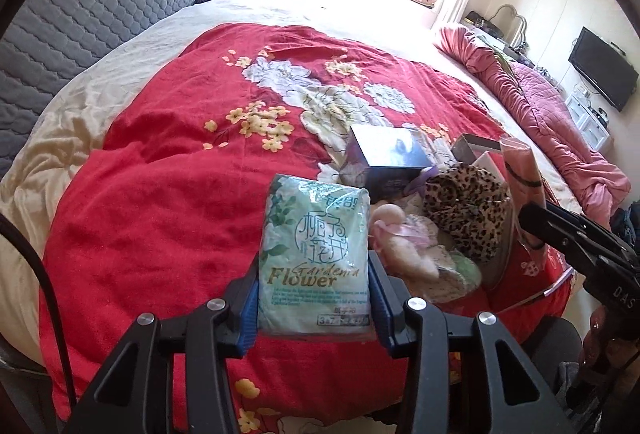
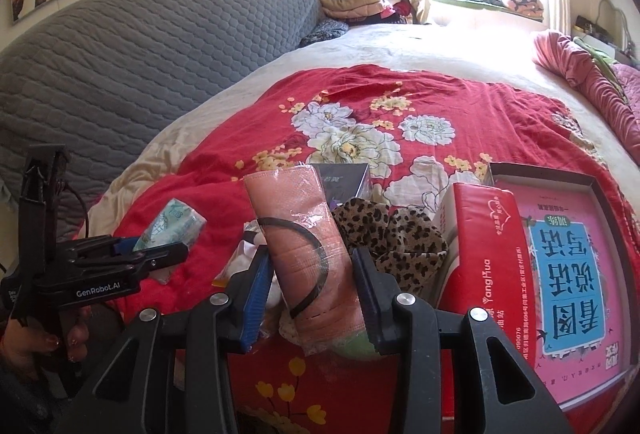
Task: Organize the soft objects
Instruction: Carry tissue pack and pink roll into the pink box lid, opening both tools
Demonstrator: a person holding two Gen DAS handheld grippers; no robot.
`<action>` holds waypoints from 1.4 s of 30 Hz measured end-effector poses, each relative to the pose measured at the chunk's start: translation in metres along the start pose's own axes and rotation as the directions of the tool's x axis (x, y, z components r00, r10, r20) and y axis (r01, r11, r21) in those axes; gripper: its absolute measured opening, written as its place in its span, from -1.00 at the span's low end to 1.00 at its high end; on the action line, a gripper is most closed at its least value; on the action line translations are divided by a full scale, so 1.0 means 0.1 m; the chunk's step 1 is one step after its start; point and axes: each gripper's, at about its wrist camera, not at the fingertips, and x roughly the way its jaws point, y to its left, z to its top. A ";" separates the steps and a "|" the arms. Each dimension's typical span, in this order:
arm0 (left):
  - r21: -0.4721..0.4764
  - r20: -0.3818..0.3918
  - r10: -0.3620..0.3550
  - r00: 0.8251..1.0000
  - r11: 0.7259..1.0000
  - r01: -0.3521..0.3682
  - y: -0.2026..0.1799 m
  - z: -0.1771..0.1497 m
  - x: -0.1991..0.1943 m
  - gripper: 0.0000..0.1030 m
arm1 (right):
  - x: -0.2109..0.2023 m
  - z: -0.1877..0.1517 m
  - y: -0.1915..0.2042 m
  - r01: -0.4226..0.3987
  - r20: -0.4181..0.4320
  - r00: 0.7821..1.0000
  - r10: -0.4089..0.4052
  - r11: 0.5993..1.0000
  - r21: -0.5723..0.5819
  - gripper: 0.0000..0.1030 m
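My left gripper [image 1: 314, 298] is shut on a pale green tissue pack [image 1: 314, 258] printed "Gardenia Flower" and holds it above the red floral quilt [image 1: 160, 202]. My right gripper [image 2: 314, 290] is shut on a pink item in a clear plastic bag [image 2: 308, 254], also seen in the left wrist view [image 1: 522, 170]. Between them lies a heap of soft things: a leopard-print cloth [image 1: 468, 210] [image 2: 392, 234], a pink fluffy toy [image 1: 400, 238] and a pale green piece [image 1: 464, 270]. The left gripper and tissue pack [image 2: 172, 226] show at the left of the right wrist view.
A dark box [image 1: 388, 158] [image 2: 344, 178] lies behind the heap. A red box [image 2: 488, 266] and a pink-and-blue book set in a tray [image 2: 568, 266] lie to the right. A grey quilted headboard [image 2: 140, 66] is at the left, a rolled pink quilt [image 1: 540, 114] at the right.
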 end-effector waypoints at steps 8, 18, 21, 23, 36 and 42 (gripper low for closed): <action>0.069 0.001 -0.024 1.000 0.997 0.024 -0.49 0.08 -0.11 -0.10 | -0.30 0.00 -0.17 0.044 0.055 0.997 -0.045 0.999 0.025 -0.18; 0.155 0.000 -0.074 0.997 0.985 0.073 -1.14 0.25 -0.13 -0.10 | -0.65 -0.02 -0.55 0.079 0.125 0.988 -0.094 0.990 0.120 -0.18; 0.185 -0.004 -0.093 0.996 0.978 0.092 -1.38 0.30 -0.10 -0.10 | -0.76 -0.03 -0.67 0.101 0.145 0.982 -0.123 0.983 0.152 -0.18; 0.204 -0.011 -0.113 0.994 0.972 0.113 -1.55 0.32 -0.07 -0.10 | -0.82 -0.04 -0.75 0.139 0.151 0.975 -0.164 0.977 0.164 -0.18; 0.322 -0.061 -0.187 0.981 0.926 0.196 -2.54 0.44 0.20 -0.10 | -1.24 -0.23 -1.55 0.337 0.155 0.904 -0.398 0.889 0.311 -0.18; 0.380 -0.111 -0.183 0.977 0.901 0.211 -2.89 0.41 0.40 -0.10 | -1.35 -0.38 -1.86 0.455 0.109 0.852 -0.512 0.827 0.329 -0.18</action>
